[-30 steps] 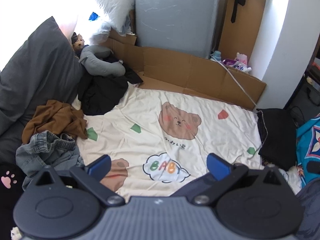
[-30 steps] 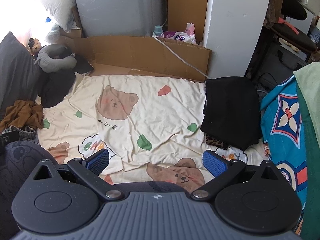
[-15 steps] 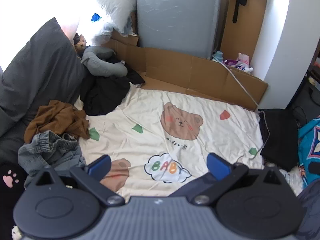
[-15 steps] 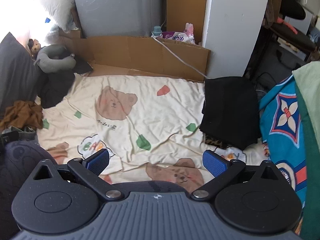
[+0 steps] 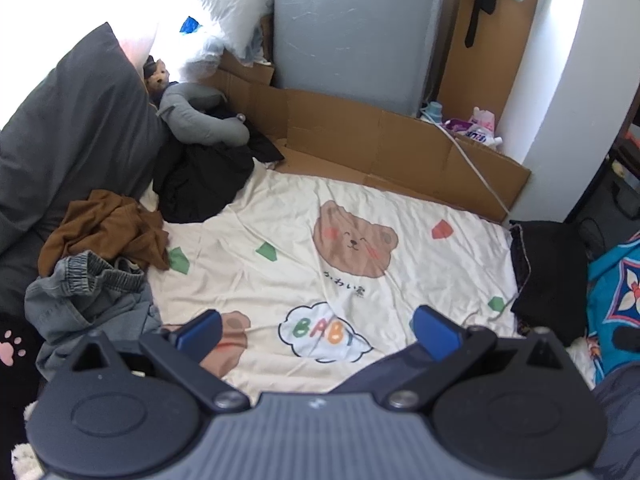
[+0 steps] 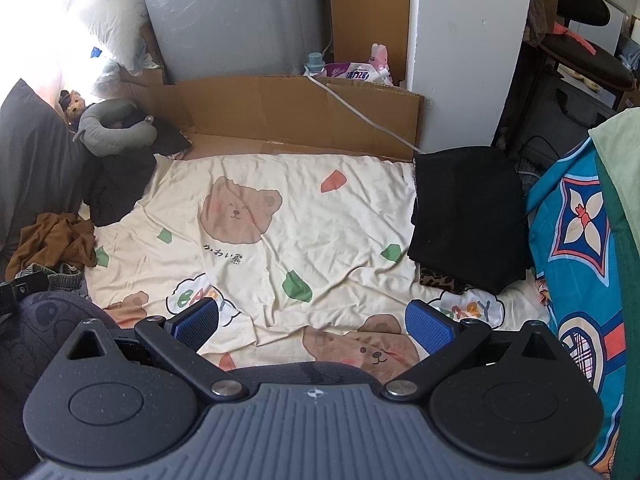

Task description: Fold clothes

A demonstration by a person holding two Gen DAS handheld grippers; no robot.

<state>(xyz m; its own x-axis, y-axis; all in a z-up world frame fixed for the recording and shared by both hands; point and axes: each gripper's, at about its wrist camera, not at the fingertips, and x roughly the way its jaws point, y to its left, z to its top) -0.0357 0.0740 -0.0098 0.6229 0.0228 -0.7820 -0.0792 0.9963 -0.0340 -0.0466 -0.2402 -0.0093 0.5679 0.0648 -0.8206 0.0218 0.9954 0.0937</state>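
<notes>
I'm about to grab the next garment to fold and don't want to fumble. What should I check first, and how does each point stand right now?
1. Left tool open and holding nothing: ok.
2. Right tool open and holding nothing: ok.
3. Middle of the bear sheet free for folding: ok.
4. Unfolded clothes within view: ok; the brown top and the jeans lie crumpled at the sheet's left edge.
5. Brown top separate from the jeans: not ok; they overlap.
6. Folded black pile out of the way: ok, at the sheet's right edge.
</notes>
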